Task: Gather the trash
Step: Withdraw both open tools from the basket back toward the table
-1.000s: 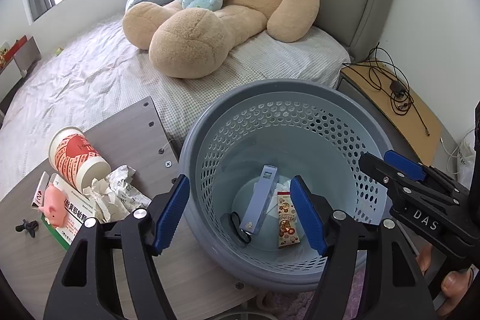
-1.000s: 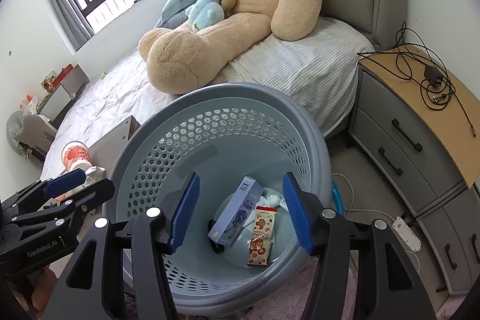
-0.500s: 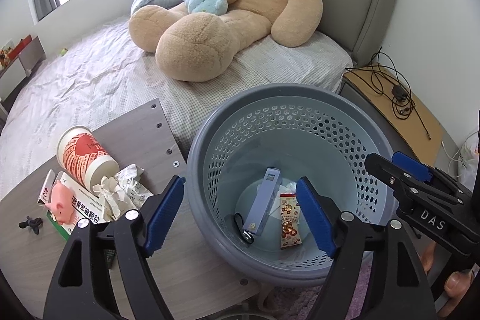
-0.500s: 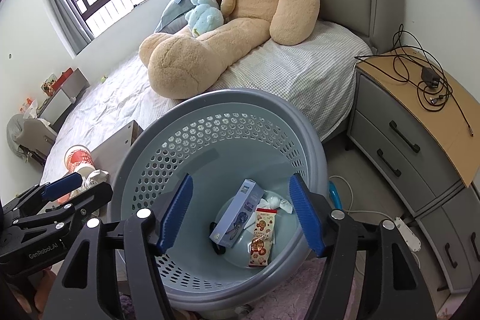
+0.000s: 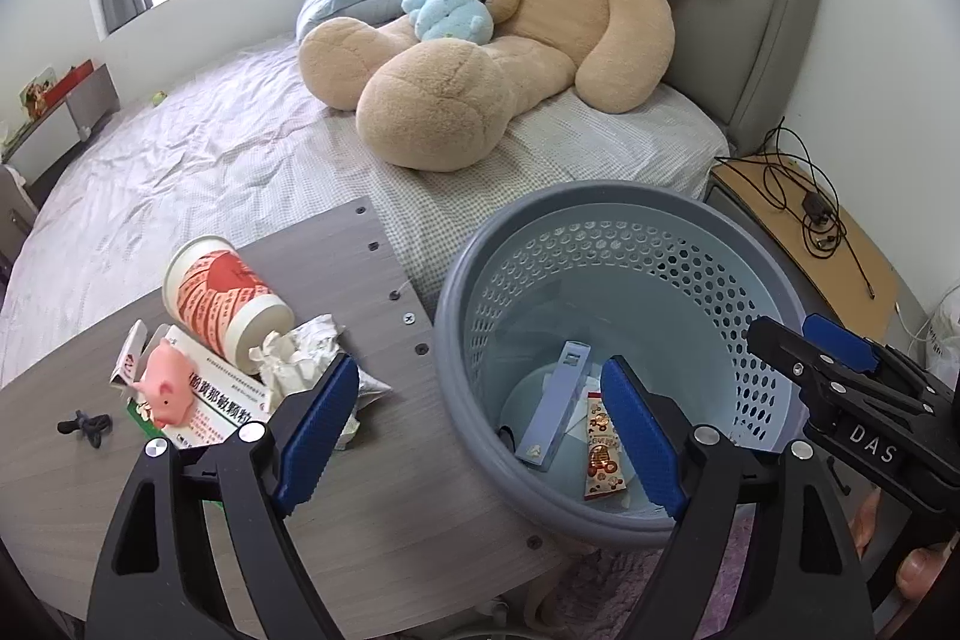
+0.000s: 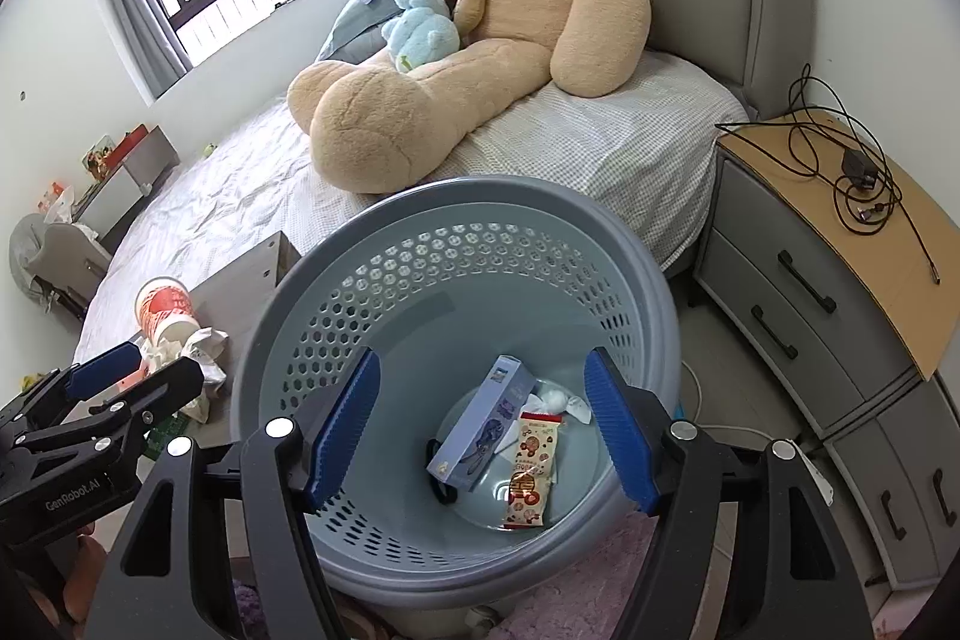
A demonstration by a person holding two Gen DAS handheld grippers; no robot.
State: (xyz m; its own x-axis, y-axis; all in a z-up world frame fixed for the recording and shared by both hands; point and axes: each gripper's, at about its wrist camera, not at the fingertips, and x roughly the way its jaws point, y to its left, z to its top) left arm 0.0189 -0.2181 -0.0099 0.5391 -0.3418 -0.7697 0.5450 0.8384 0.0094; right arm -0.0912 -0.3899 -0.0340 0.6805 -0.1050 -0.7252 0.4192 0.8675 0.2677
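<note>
A grey perforated trash basket (image 5: 480, 244) (image 6: 654, 280) stands beside the wooden table. In it lie a blue box (image 5: 555, 415) (image 6: 483, 424) and a snack wrapper (image 5: 603, 457) (image 6: 531, 469). On the table lie a red and white paper cup (image 5: 225, 292) (image 6: 165, 310), crumpled white paper (image 5: 300, 349) (image 6: 201, 346) and a green and white box (image 5: 222, 403). My left gripper (image 5: 480, 436) is open and empty above the table edge and the basket rim. My right gripper (image 6: 480, 427) is open and empty above the basket.
A pink pig toy (image 5: 168, 391) and a small black object (image 5: 84, 424) lie on the table (image 5: 372, 496). A bed with a big teddy bear (image 5: 528, 22) is behind. A nightstand (image 6: 840, 256) with cables stands to the right.
My left gripper has pulled back and shifted left, from over the basket toward the table. My right gripper has risen a little above the basket. Both stay open.
</note>
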